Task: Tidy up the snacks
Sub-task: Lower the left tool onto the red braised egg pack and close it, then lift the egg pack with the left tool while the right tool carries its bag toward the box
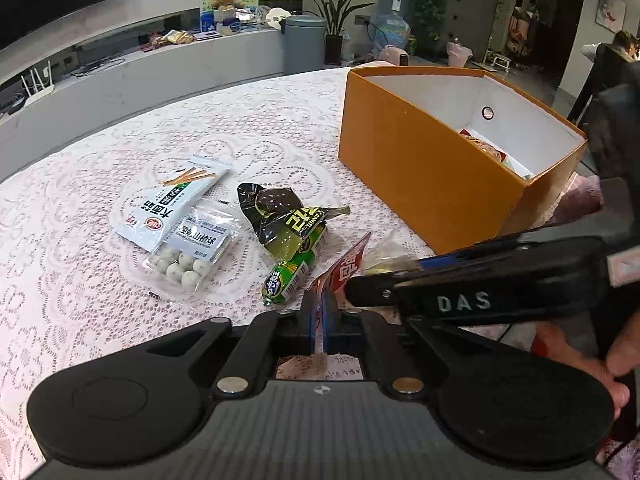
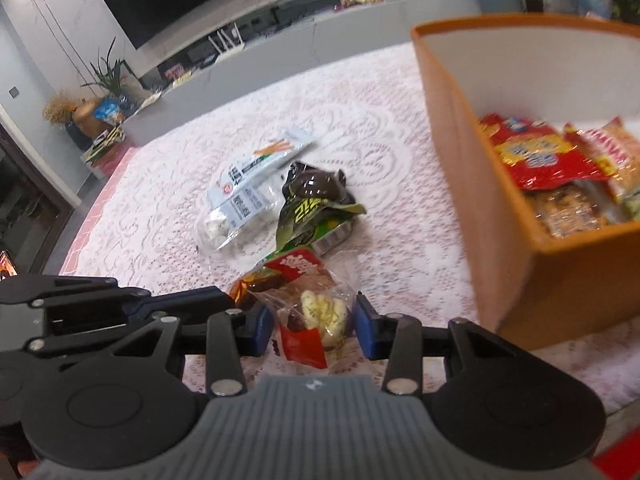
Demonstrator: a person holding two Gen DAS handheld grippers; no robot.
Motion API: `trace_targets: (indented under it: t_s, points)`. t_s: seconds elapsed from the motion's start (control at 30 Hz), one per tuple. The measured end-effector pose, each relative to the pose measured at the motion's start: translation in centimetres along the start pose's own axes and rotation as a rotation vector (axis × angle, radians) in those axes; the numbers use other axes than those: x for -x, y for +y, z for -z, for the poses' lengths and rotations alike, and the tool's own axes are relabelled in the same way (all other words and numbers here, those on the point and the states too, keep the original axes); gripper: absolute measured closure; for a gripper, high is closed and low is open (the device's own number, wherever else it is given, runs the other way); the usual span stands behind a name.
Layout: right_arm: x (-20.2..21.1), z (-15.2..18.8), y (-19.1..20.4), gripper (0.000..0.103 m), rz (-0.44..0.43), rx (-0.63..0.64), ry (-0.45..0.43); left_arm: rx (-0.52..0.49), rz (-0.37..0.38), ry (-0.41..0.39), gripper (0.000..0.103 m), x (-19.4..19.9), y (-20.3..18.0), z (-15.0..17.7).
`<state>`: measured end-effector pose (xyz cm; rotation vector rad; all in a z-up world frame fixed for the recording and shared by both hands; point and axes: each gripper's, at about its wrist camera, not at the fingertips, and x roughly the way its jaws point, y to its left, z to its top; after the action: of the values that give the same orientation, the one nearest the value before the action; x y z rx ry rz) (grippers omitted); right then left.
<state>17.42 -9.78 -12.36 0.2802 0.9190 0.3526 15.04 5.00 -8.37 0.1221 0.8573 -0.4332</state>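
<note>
A clear snack packet with a red label (image 2: 308, 312) hangs just above the lace-covered table (image 2: 360, 128), held from two sides. My left gripper (image 1: 319, 312) is shut on its red edge (image 1: 348, 266). In the right wrist view my right gripper (image 2: 314, 330) has its blue pads (image 2: 366, 330) against both sides of the wrapper. My left gripper (image 2: 224, 300) comes in from the left there. The open orange box (image 1: 420, 168) stands to the right, with several packets (image 2: 536, 156) inside it.
A white-blue stick-snack packet (image 1: 176, 196), a clear bag of pale balls (image 1: 192, 256), a dark green packet (image 1: 280, 208) and a green sausage (image 1: 288, 276) lie together left of the box. A hand (image 1: 616, 360) holds the right gripper.
</note>
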Motion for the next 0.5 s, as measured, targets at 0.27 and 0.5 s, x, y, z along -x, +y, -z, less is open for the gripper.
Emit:
trace_targets:
  t_s: [0.27, 0.5]
  points:
    - [-0.5, -0.1, -0.4, 0.062, -0.029, -0.024, 0.005, -0.125, -0.023, 0.061, 0.068, -1.5, -0.6, 0.6]
    - [-0.4, 0.1, 0.1, 0.062, -0.018, 0.017, -0.01, -0.163, -0.059, 0.075, 0.07, -3.3, -1.8, 1.0]
